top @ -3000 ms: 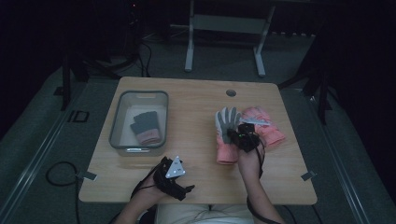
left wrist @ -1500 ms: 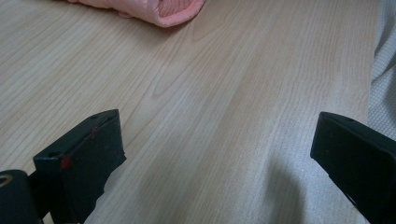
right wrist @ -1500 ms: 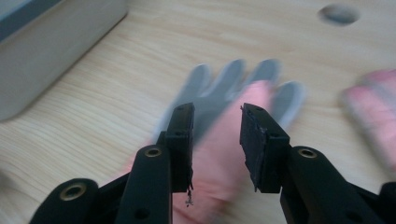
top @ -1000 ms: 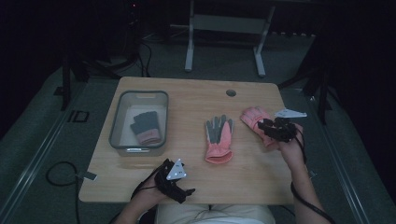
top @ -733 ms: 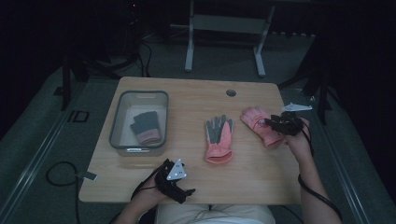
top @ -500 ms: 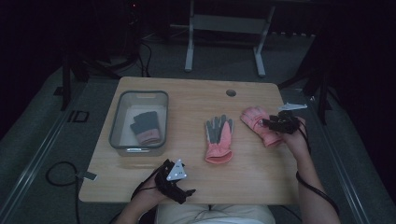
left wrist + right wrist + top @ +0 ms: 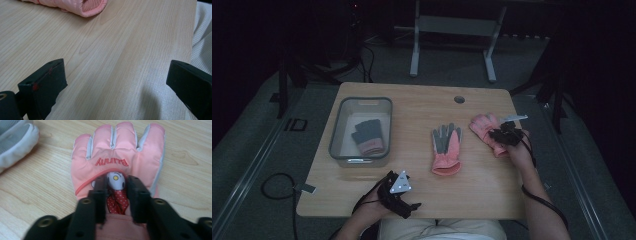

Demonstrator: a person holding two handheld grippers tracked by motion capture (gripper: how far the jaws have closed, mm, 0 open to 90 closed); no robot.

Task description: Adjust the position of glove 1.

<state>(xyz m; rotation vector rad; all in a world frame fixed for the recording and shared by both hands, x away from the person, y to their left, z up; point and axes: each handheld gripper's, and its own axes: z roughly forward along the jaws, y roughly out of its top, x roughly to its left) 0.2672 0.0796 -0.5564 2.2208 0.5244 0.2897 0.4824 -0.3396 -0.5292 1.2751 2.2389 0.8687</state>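
A person sat at a light wooden table (image 7: 422,107) in a dim room, a two-jaw gripper in each hand. The right gripper (image 7: 504,135) lay over a pink glove (image 7: 484,127) near the right edge of the table. In the right gripper view, its black jaws were drawn narrow and pinched the fabric on the back of that pink glove (image 7: 117,162), just below the knuckles. The glove lay flat with its fingers pointing away from the camera. Red stitched lettering ran across it, upside down from this angle; it appeared to read "Runny", though the first letters were hard to make out. Between the jaws sat a small cartoon patch with a white face, a yellow dot and a red bow with white spots.

A second glove (image 7: 446,148), pink with grey fingers, lay flat near the middle of the table, just left of the held one and apart from it. Its pale grey and white edge showed at the top left corner of the right gripper view (image 7: 15,137).

A clear plastic bin (image 7: 343,131) with a grey rim stood at the left of the table, with a dark grey glove (image 7: 368,136) with a pink cuff inside.

The left gripper (image 7: 398,192) rested at the near edge of the table, well apart from the gloves. In the left gripper view its jaws stood wide over bare wood, holding nothing, and the cuff of the second glove (image 7: 82,6) showed at the top.
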